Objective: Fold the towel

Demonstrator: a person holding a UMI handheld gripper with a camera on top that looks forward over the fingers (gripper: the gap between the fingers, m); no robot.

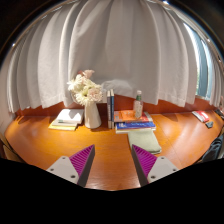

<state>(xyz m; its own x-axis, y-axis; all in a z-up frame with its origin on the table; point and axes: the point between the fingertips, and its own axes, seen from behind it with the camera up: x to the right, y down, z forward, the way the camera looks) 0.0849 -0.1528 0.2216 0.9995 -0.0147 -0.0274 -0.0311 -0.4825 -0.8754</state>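
Gripper point(112, 165) fingers spread wide, nothing between the pads point(82, 158), hovering over wooden table point(40, 140). Towel point(145, 139), olive green, lies flat just ahead of the right finger. Beyond it: books point(133, 122), bottle point(138, 103), flower vase point(91, 112), curtain point(120, 50) behind.

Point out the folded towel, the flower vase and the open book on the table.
Folded towel point(146, 139), gripper view: middle of its top face.
Flower vase point(92, 115), gripper view: the vase's white body.
Open book point(68, 118), gripper view: centre of its open pages.
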